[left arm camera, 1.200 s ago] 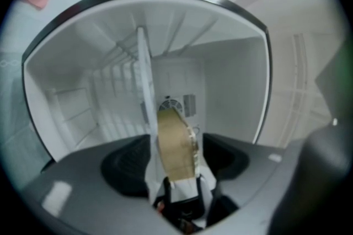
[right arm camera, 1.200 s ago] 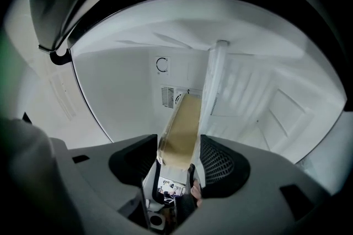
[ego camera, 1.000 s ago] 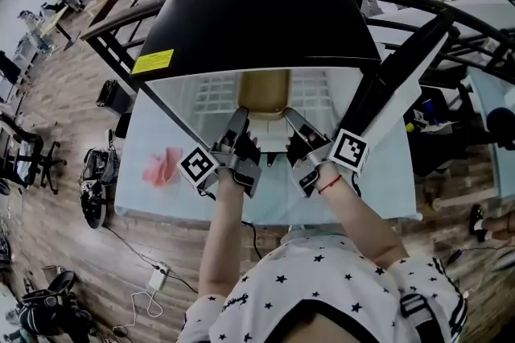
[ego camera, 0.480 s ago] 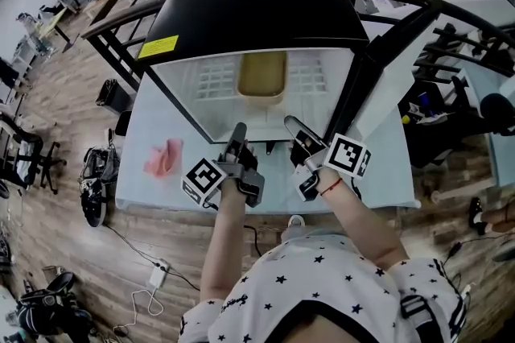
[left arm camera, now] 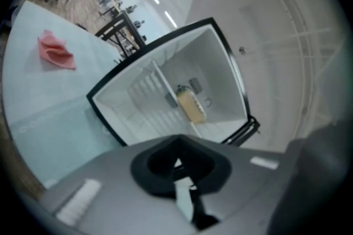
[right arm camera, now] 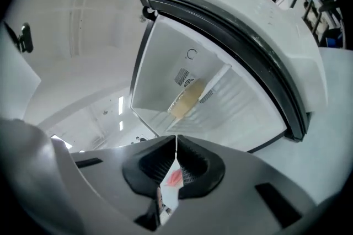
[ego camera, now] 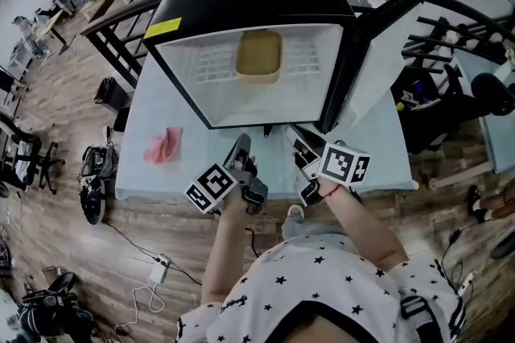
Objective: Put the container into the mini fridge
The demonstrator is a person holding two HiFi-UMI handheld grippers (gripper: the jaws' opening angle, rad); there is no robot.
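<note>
Both grippers just finished closing. Your left gripper (ego camera: 241,146) (left arm camera: 177,161) has its jaws fully together with nothing between them. Your right gripper (ego camera: 296,142) (right arm camera: 176,151) is pinched down to a hairline, also empty.

The container (ego camera: 258,56) (left arm camera: 191,105) (right arm camera: 186,100) is straight ahead of both jaw tips and well apart from them. It sits deep inside the mini fridge (ego camera: 201,92) on the white wire shelf (ego camera: 213,64), near the back wall.

Around the jaws:
- The fridge's open front faces both tips, which are just outside its lower edge, over the pale table (ego camera: 145,116).
- The fridge door (ego camera: 362,68) is swung open ahead and to the right of your right jaws, with its black edge nearest them.
- A pink cloth (ego camera: 164,146) (left arm camera: 55,51) lies on the table, well off to the left of your left jaws.
- There's a vent grille (right arm camera: 185,76) on the back wall, just beside the container.

Writing:
- The yellow label (ego camera: 163,29) is on the fridge's black top, at the corner ahead-left of your left jaws. Its print is too small to read.
- The marker cubes (ego camera: 211,188) (ego camera: 344,164) carry only black-and-white square patterns.
</note>
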